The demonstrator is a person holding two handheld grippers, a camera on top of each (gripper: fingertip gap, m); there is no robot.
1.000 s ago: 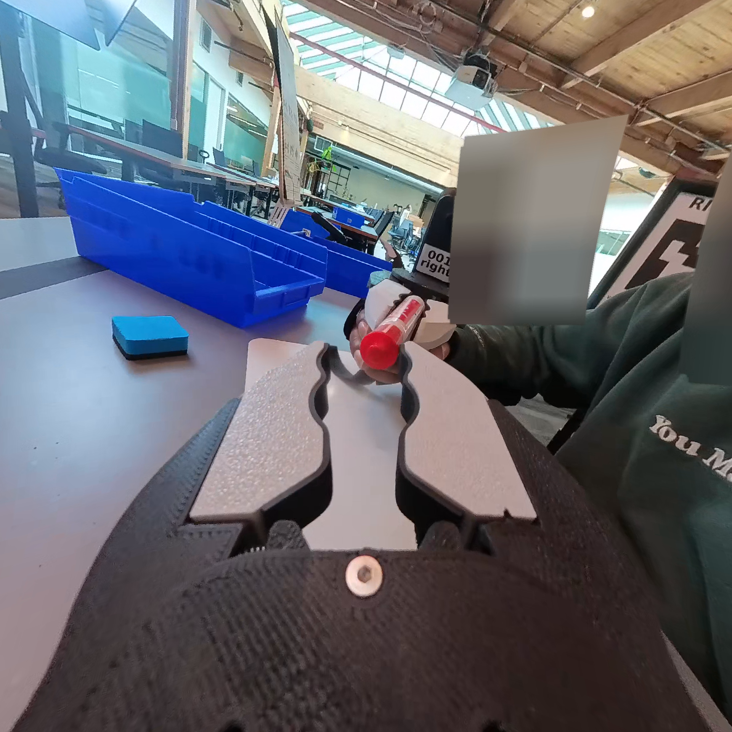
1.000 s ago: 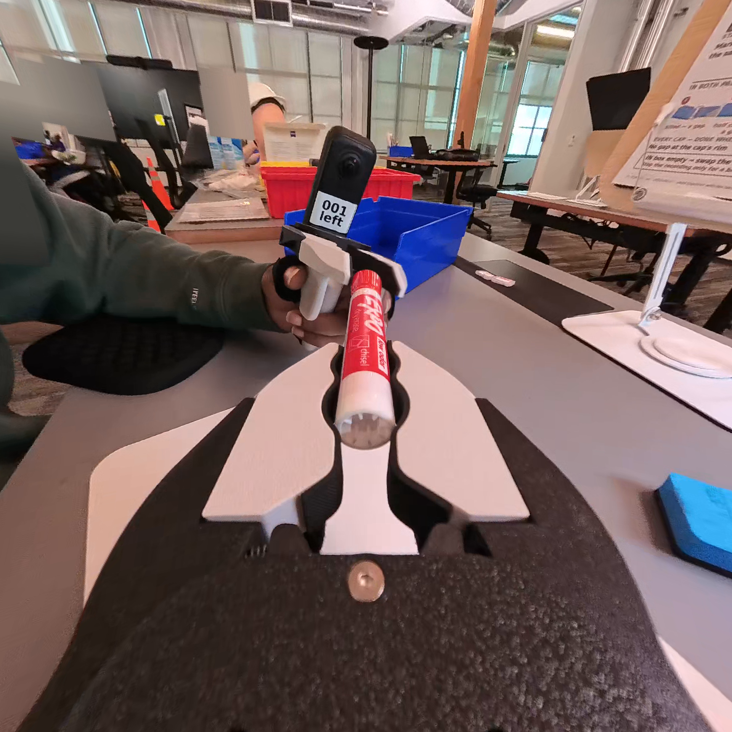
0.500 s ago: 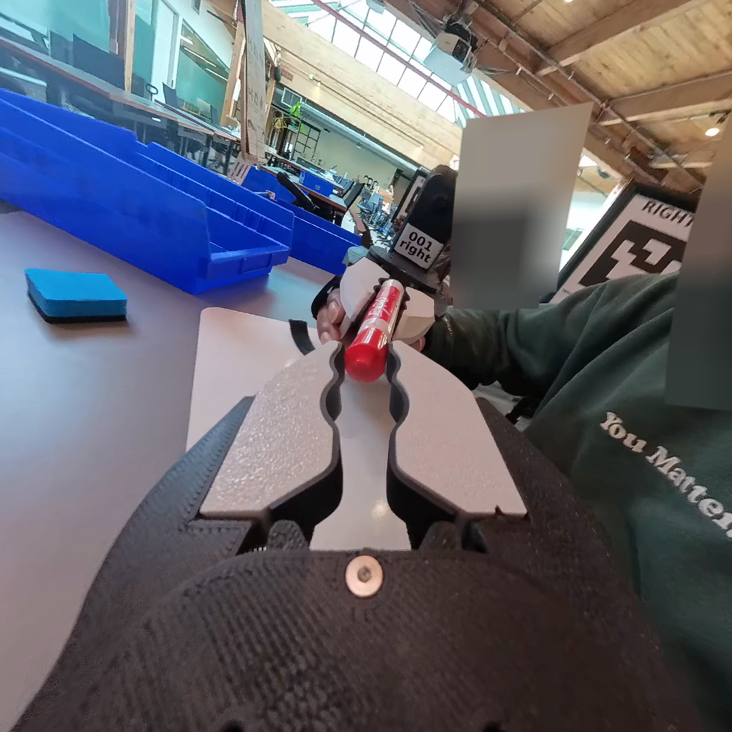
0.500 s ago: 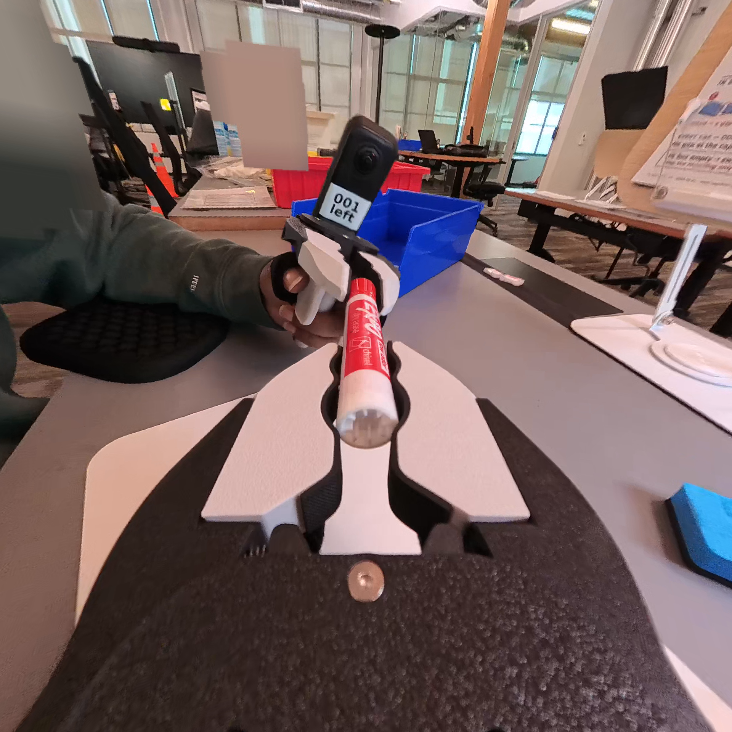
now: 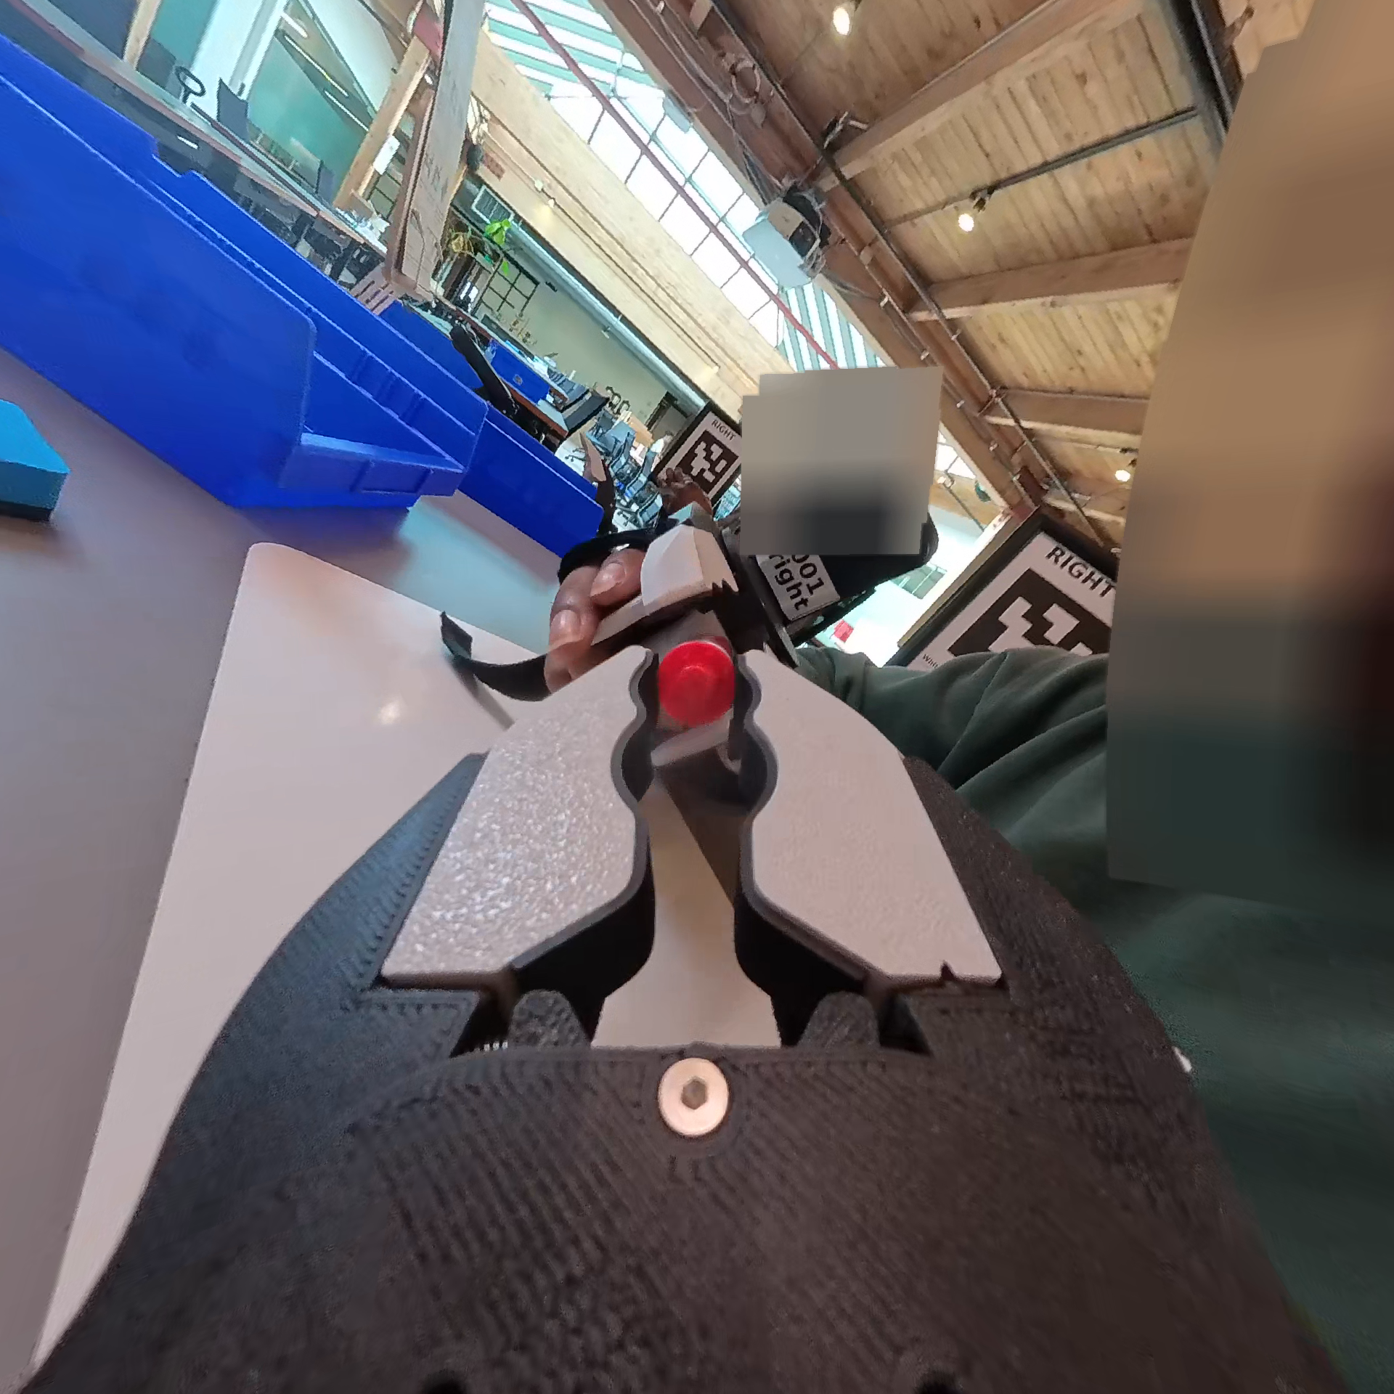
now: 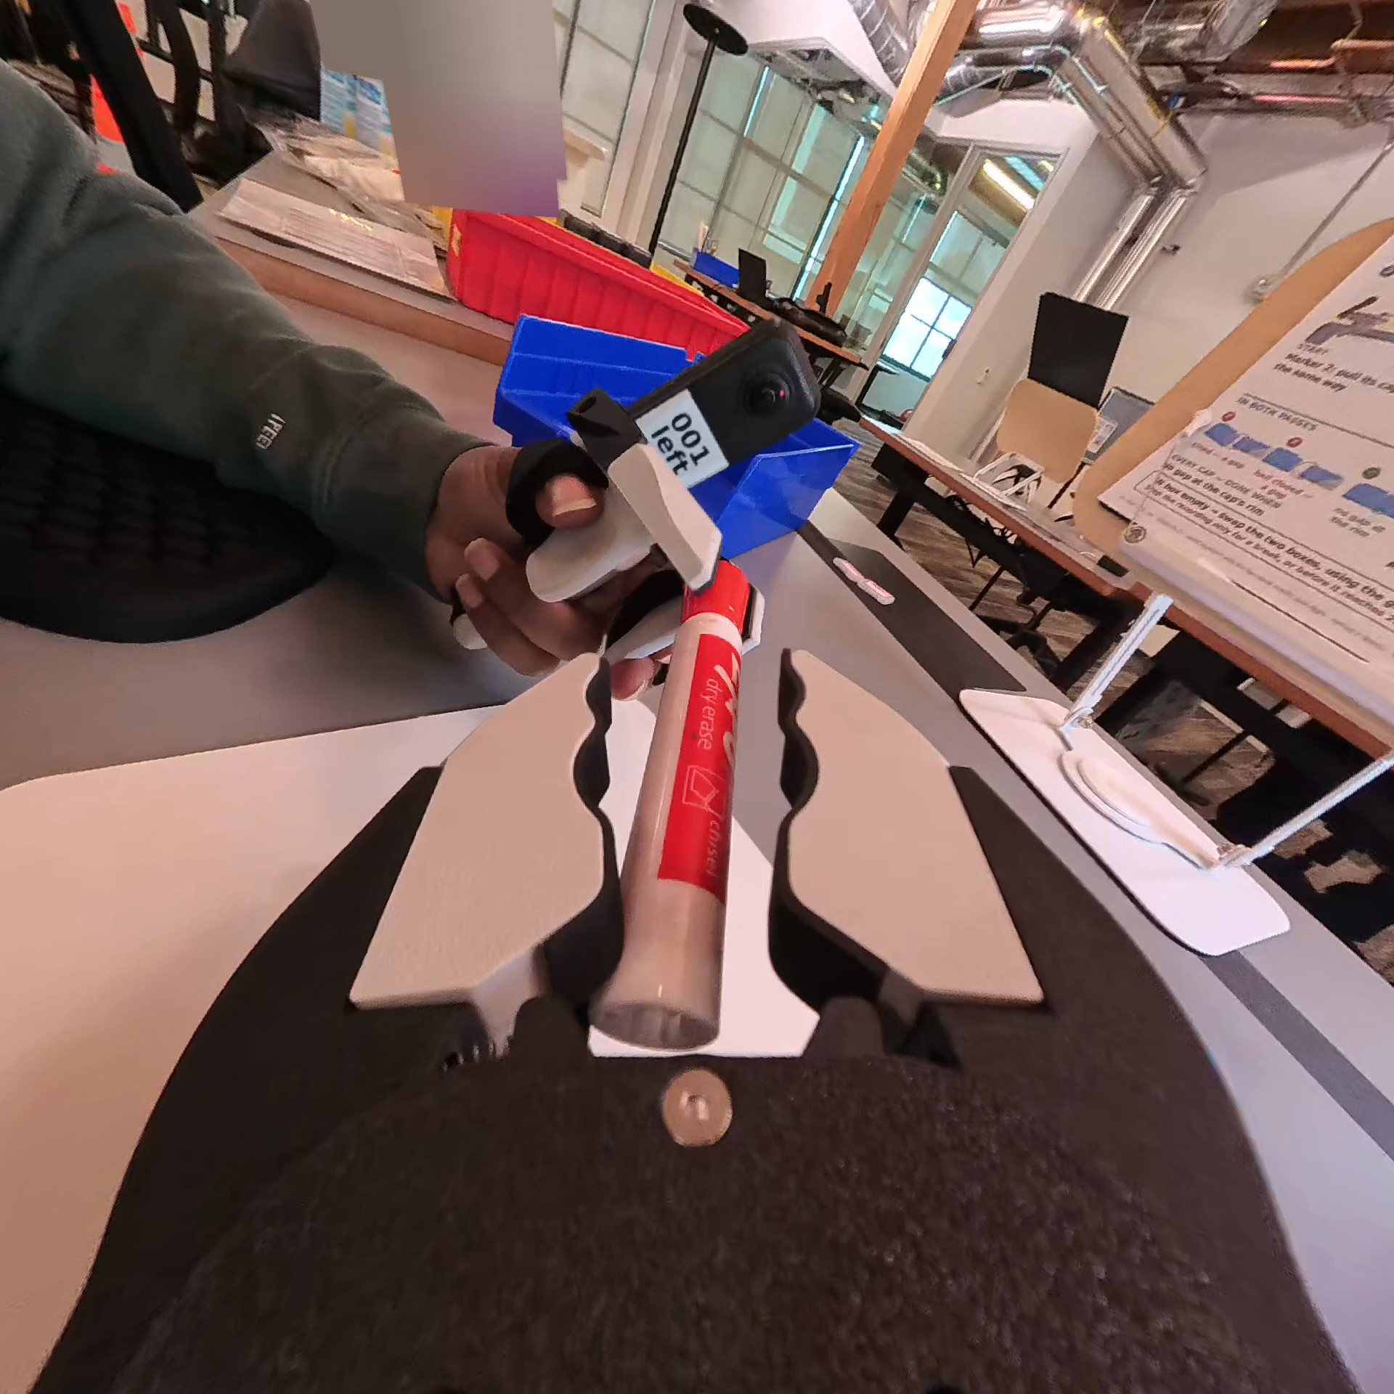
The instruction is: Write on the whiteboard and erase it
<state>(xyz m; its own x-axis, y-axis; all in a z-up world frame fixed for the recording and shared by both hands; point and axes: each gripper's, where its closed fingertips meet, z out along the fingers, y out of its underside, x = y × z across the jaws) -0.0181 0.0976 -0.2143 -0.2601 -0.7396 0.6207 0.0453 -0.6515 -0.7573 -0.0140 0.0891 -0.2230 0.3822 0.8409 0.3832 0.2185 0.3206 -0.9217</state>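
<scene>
A red-and-white dry-erase marker (image 6: 690,815) runs between my two grippers above the white whiteboard (image 6: 188,867). My left gripper (image 5: 694,667) is shut on its red cap (image 5: 694,683); it also shows in the right wrist view (image 6: 705,603), held in a hand. My right gripper (image 6: 694,664) is open, its jaws standing wider than the marker barrel, which lies slanted between them with its butt end near the gripper's base. The whiteboard (image 5: 317,716) lies flat on the grey table. A blue eraser (image 5: 23,468) lies on the table at the far left edge.
Long blue bins (image 5: 188,362) stand behind the whiteboard. A blue bin (image 6: 679,422) and a red bin (image 6: 573,279) lie beyond the left gripper. A sign stand with a white base (image 6: 1116,822) stands to the right. A green sleeve (image 6: 188,362) reaches in. Left and right tips are no more than a few centimetres apart. My right gripper's tips are some 20 centimeters from the blue eraser (image 5: 23,468).
My left gripper closed in on the marker's cap and shut on it. My right gripper's jaws opened off the barrel, and the marker now slants deeper between them. Both views tilted.
</scene>
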